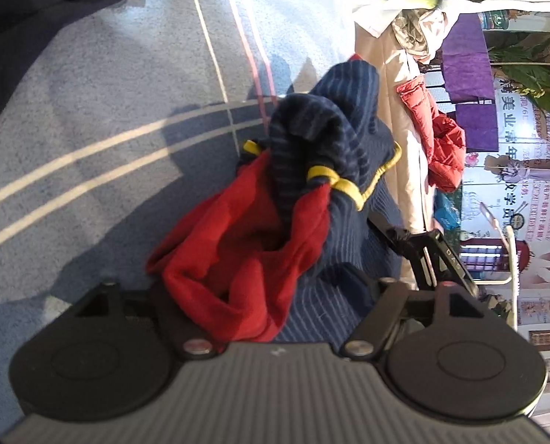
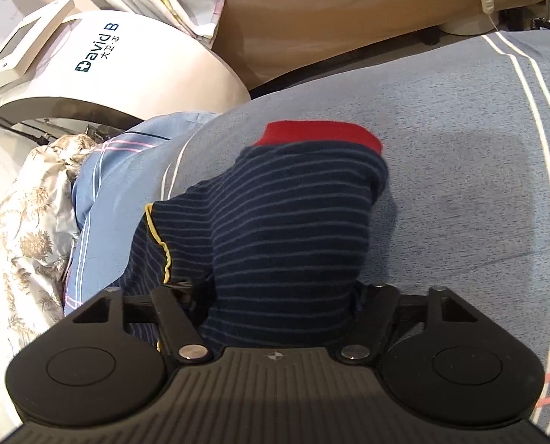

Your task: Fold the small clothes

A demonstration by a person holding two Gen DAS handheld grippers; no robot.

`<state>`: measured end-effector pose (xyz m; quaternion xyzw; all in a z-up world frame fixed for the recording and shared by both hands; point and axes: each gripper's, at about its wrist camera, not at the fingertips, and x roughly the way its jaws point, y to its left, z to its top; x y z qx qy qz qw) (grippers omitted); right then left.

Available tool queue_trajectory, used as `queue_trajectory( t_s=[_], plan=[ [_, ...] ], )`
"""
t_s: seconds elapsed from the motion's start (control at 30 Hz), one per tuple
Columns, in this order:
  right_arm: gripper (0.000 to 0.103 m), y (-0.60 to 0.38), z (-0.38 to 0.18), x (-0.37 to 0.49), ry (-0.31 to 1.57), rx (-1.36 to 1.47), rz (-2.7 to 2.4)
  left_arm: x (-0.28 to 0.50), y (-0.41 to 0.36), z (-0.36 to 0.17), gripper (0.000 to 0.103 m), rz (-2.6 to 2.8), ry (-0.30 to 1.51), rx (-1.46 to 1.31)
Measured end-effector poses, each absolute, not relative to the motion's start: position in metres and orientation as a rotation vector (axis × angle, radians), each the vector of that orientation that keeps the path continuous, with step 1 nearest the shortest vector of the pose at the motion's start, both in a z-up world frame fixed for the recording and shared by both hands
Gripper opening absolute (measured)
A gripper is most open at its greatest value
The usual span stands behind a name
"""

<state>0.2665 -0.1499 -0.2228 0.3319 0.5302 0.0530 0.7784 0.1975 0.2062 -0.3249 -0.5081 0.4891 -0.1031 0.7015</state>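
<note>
The small navy striped knit garment with red lining and yellow trim (image 1: 326,170) lies bunched on the blue-grey striped blanket (image 1: 108,118). The left gripper (image 1: 275,296) and right gripper (image 2: 275,296) straddle it, jaws apart, fingertips hidden beneath cloth, probably gathering it for folding.

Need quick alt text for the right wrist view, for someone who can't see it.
A small navy striped garment with a red cuff and yellow trim lies bunched on a blue-grey blanket, its near end between the right hand-held gripper's spread arms. A white machine stands behind.

"David B" on white machine (image 2: 127,70); "DAS" on black tongs arm (image 1: 450,259).
</note>
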Motion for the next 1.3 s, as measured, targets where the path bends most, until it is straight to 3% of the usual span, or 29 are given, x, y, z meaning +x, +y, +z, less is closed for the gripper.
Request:
queue_trajectory(
  t_s=[0.1,0.3,0.87,1.1,1.3],
  plan=[
    [0.072,-0.151,-0.22,0.266,1.157,0.716,0.112,0.198,0.209,-0.327,0.04,-0.225,1.109,-1.14],
    [0.058,-0.128,-0.198,0.268,1.149,0.551,0.08,0.208,0.205,-0.308,0.025,-0.248,1.139,-1.034],
    [0.05,-0.159,-0.129,0.222,1.016,0.423,0.0,0.194,0.147,-0.229,0.021,-0.428,1.157,-0.774],
    [0.048,-0.239,-0.091,0.162,0.946,0.392,-0.059,0.144,0.062,-0.201,0.021,-0.559,1.165,-0.711],
    [0.047,-0.339,-0.053,0.091,0.877,0.358,-0.091,0.068,-0.054,-0.17,0.021,-0.645,1.155,-0.662]
  ],
)
